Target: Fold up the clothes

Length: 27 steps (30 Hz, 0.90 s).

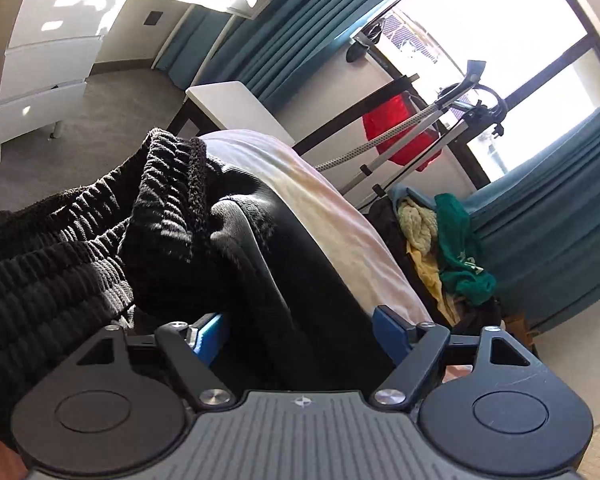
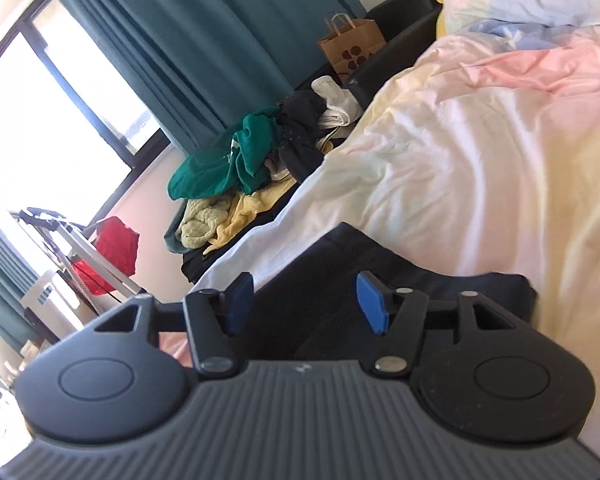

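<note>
Lettering is seen in only two places: pale marks on the green garment [image 1: 462, 256], too small to be read, and a cluster of dark dots printed on the brown paper bag [image 2: 350, 46]. A small round emblem is moulded into each gripper body.

Black clothing [image 1: 148, 216] is draped in the left wrist view, with a ribbed elastic waistband bunched beside smoother dark cloth. The left gripper [image 1: 300, 336] is held with its blue pads wide apart, and the dark cloth lies between them; whether either pad touches it cannot be told. In the right wrist view, the right gripper [image 2: 306, 300] is likewise spread, over a dark garment [image 2: 380, 264] lying flat on the bed.

The bed is covered by a pale quilt [image 2: 480, 140] in pink, yellow and white. Beside it, a heap of green, yellow and dark laundry is piled. Teal curtains [image 2: 204, 32] are hung along a bright window, and a white drawer unit [image 1: 40, 64] stands on grey carpet. What may be a garment steamer [image 1: 452, 112] stands by a red item.
</note>
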Available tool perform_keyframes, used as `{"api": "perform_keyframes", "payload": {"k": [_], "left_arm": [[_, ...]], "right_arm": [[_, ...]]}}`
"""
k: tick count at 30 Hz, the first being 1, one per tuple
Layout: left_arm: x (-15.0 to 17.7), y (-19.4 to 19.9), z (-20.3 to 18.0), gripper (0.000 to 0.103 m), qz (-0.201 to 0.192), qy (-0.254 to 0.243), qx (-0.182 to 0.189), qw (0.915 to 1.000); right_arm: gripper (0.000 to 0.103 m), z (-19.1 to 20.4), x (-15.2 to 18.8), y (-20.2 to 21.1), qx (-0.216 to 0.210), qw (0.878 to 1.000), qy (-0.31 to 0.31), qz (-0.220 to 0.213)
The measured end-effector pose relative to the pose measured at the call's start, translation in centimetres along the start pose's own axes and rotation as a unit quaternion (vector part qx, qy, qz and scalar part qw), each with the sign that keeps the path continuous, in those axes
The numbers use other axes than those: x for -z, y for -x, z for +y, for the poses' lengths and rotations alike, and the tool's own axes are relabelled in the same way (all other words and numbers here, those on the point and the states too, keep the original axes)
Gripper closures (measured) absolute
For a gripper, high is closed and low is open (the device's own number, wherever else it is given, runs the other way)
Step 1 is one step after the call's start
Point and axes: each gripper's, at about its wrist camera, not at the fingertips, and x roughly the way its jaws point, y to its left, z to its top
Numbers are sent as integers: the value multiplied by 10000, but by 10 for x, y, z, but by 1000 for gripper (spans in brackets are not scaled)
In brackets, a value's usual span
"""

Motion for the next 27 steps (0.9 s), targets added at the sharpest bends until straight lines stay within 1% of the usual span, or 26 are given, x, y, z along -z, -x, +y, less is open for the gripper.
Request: {"api": "perform_keyframes", "payload": {"k": [2, 3, 5, 7, 9, 12, 14, 15, 16, 18, 19, 20, 21, 22, 23, 24, 25, 26, 27], "left_arm": [[20, 34, 0, 11, -57, -3, 220, 9997], [33, 51, 4, 10, -59, 62, 250, 9997], [63, 87, 21, 8, -12, 317, 157, 9994], [85, 102, 41, 8, 12, 687, 116, 9976], [104, 107, 61, 8, 36, 1092, -6, 9940], [116, 92, 83, 9, -82, 1710, -3, 9852], [116, 79, 90, 9, -302, 1998, 64, 9793], [114, 71, 91, 9, -448, 2080, 84, 9771], [110, 64, 89, 9, -588, 2064, 41, 9767], [101, 53, 81, 13, -797, 1932, -175, 9778], [97, 48, 76, 18, -859, 1881, -349, 9778], [93, 45, 71, 22, -912, 1820, -501, 9778], [90, 43, 67, 26, -956, 1748, -635, 9779], [86, 41, 63, 40, -1000, 1676, -769, 9777], [82, 42, 60, 54, -1019, 1670, -833, 9771], [78, 45, 60, 67, -1015, 1726, -831, 9762], [73, 48, 60, 80, -1011, 1781, -828, 9753], [69, 54, 58, 86, -1061, 1791, -804, 9748], [66, 63, 52, 87, -1175, 1733, -740, 9750]], "right_arm": [[39, -24, 9, 18, 17, 9992, -374, 155], [40, -38, 17, 26, -7, 9977, -620, 266], [39, -61, 35, 35, -121, 9919, -1136, 560], [39, -73, 53, 38, -226, 9845, -1533, 823], [39, -73, 64, 36, -256, 9826, -1619, 879], [40, -72, 77, 31, -325, 9810, -1698, 876], [40, -71, 80, 24, -449, 9801, -1767, 788], [40, -69, 79, 19, -446, 9808, -1757, 720], [39, -68, 78, 13, -435, 9820, -1726, 635], [40, -64, 74, 2, -302, 9845, -1646, 527], [40, -62, 73, -4, -225, 9856, -1604, 479], [47, -60, 72, -8, -121, 9870, -1550, 414], [63, -58, 71, -10, 21, 9885, -1476, 342], [72, -56, 71, -12, 175, 9897, -1394, 271], [83, -55, 70, -12, 247, 9902, -1361, 188], [89, -55, 69, -10, 283, 9904, -1352, 100], [90, -53, 69, -7, 294, 9905, -1344, -6], [91, -50, 69, -2, 296, 9909, -1311, -99], [91, -46, 69, 3, 331, 9919, -1208, -189]]}}
